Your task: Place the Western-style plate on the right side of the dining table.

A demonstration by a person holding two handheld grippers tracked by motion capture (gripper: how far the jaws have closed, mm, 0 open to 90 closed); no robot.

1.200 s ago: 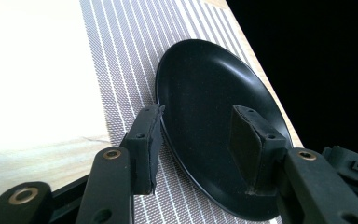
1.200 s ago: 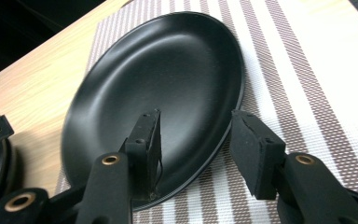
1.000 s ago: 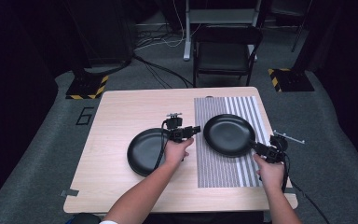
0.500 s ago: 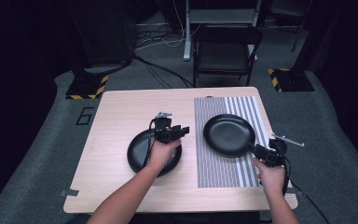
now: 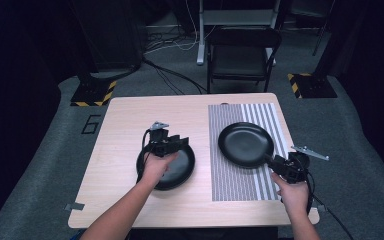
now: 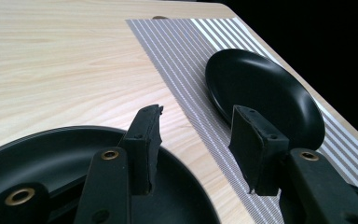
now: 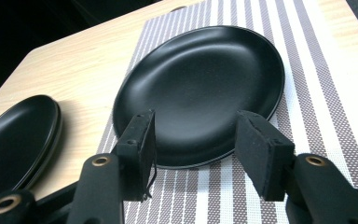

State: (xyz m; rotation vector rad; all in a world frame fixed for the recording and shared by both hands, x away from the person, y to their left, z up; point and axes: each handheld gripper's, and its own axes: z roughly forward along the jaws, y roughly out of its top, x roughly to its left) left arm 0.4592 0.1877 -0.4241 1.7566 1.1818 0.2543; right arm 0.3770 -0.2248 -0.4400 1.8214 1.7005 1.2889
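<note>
Now the left gripper [image 5: 184, 141] has drawn back from the mat [image 5: 235, 185] and hangs over the stack of dark plates [image 5: 180, 172] on the bare wood of the table [image 5: 125, 120]; a second ago it was reaching toward the single plate [image 5: 245, 144], which lies where it lay, flat on the striped mat. The right gripper [image 5: 275, 162] has pulled away a little from that plate's near rim, and its jaws have just been opening with nothing between them. To me this looks like the plate is placed and released, and the next one from the stack will follow. Both grippers stand half open and empty. The plate is round, shallow, matte black, with a soft shine.
</note>
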